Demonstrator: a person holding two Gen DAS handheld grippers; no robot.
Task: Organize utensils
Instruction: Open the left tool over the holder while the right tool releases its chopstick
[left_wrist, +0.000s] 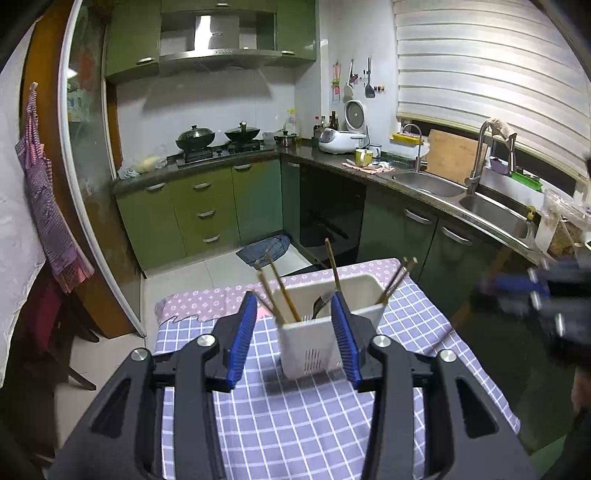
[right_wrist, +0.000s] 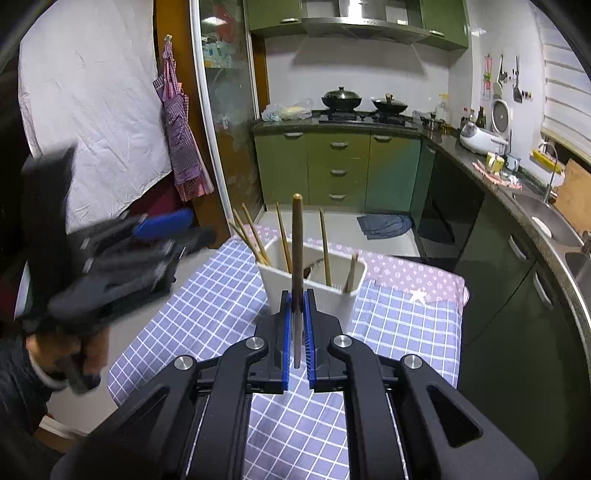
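Currently right gripper (right_wrist: 297, 325) is clamped on 1 utensil (right_wrist: 297, 258), upright, just in front of the caddy (right_wrist: 347, 299). Looks light, stiff, smooth, so may slip; grip mid-shaft. Left gripper (left_wrist: 301, 332) hangs apart before the caddy, holding nothing. Chopsticks (right_wrist: 251, 236) stand inside.

Right tongs (right_wrist: 297, 325) clamped on upright wooden-handled utensil (right_wrist: 297, 236) before white holder (right_wrist: 314, 291).

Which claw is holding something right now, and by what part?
The right claw clamps a brown-handled utensil low on its shaft, handle upright. The left claw is open and holds nothing.
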